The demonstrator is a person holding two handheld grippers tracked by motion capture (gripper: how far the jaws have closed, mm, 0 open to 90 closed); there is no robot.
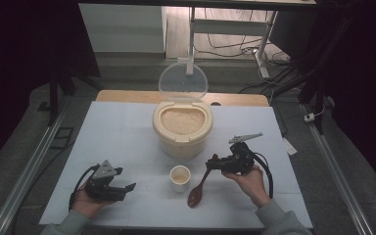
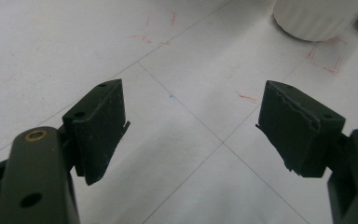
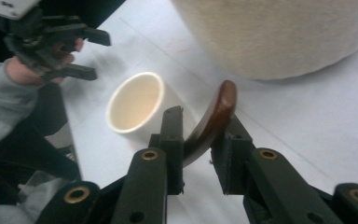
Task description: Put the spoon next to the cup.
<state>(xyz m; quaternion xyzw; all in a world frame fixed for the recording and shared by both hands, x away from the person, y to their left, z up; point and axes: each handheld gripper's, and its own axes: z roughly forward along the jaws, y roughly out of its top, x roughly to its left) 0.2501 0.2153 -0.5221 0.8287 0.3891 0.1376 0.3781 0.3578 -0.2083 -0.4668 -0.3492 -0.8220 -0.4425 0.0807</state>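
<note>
Right claw (image 1: 214, 162) around wooden spoon (image 1: 199, 188) handle, jaws apparently just loosened, contact unclear; bowl end rests on tabletop (image 1: 122, 142) beside cup (image 1: 179, 178). Left claw (image 1: 125, 179) wide, empty. Rice container (image 1: 182, 128) behind.

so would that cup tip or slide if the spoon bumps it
The cup is short and wide with a flat base, so it probably slides rather than tips. It looks small and holds rice at most part way, so likely light. The spoon lies right beside it, with its handle between the right gripper jaws.
</note>
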